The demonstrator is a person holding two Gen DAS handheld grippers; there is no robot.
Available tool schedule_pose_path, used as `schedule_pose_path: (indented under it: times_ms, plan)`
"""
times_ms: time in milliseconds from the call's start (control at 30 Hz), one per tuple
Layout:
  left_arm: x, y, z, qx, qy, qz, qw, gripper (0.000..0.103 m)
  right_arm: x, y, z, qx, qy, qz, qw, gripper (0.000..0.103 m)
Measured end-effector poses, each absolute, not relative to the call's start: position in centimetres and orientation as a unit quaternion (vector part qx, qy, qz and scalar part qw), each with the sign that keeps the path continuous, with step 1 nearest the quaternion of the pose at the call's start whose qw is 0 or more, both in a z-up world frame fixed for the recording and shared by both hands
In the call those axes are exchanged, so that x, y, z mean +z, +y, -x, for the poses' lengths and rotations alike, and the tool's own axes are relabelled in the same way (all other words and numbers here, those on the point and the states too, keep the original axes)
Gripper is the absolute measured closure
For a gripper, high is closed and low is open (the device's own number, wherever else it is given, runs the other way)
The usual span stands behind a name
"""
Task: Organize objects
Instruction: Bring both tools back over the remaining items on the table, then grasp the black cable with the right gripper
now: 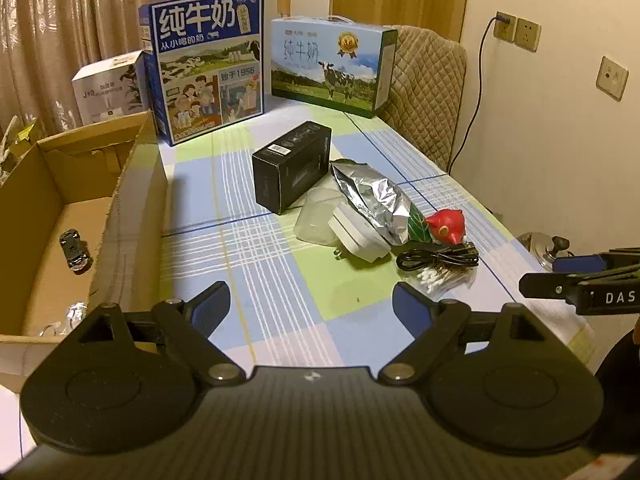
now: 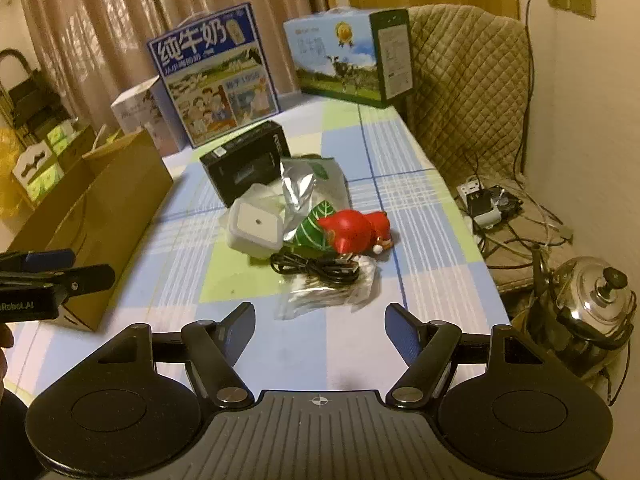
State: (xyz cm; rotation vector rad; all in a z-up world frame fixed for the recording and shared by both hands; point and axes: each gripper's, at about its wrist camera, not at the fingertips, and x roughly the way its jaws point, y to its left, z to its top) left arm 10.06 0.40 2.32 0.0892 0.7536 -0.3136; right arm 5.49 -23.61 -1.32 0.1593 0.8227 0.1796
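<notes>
Both grippers empty, jaws wide, over checked table (image 1: 280,168).

Left gripper (image 1: 311,304) & right gripper (image 2: 320,326) hover short of the pile: black box (image 1: 290,166), foil bag (image 1: 376,196), white plug (image 1: 358,232), red toy (image 2: 356,230), black cable (image 2: 316,268), swab pkt (image 1: 440,278) nearest. Cardboard box (image 1: 132,216) at left holds toy car (image 1: 75,250).

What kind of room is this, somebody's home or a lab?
Most likely a lived-in home, perhaps a dining area. A checked tablecloth covers the table, milk gift boxes stand at its far end before curtains, and a quilted chair and steel kettle sit alongside.
</notes>
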Motion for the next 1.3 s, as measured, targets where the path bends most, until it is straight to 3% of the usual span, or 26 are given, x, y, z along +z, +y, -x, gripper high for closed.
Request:
schedule_pose_path:
  times_ms: [633,867,1000,1300]
  plan:
    - [0.6,-0.9,-13.4,-0.174,0.376,-0.067,0.908,0.016,-2.7,-22.5,-9.3,0.135,0.409,0.003,0.902,0.035]
    - [-0.2,-1.7,-15.0,-0.185,0.373,-0.082,0.906,0.016,-3.2,-21.6,-12.5,0.214,0.381,0.110,0.893,0.052]
    - [-1.0,-2.3,-15.9,-0.195,0.373,-0.091,0.902,0.016,-5.1,-20.5,-14.0,0.259,0.385,0.167,0.870,0.070]
    - [-2.3,-3.6,-17.6,-0.221,0.373,-0.096,0.896,0.016,-8.7,-19.1,-16.2,0.271,0.406,0.229,0.842,0.075]
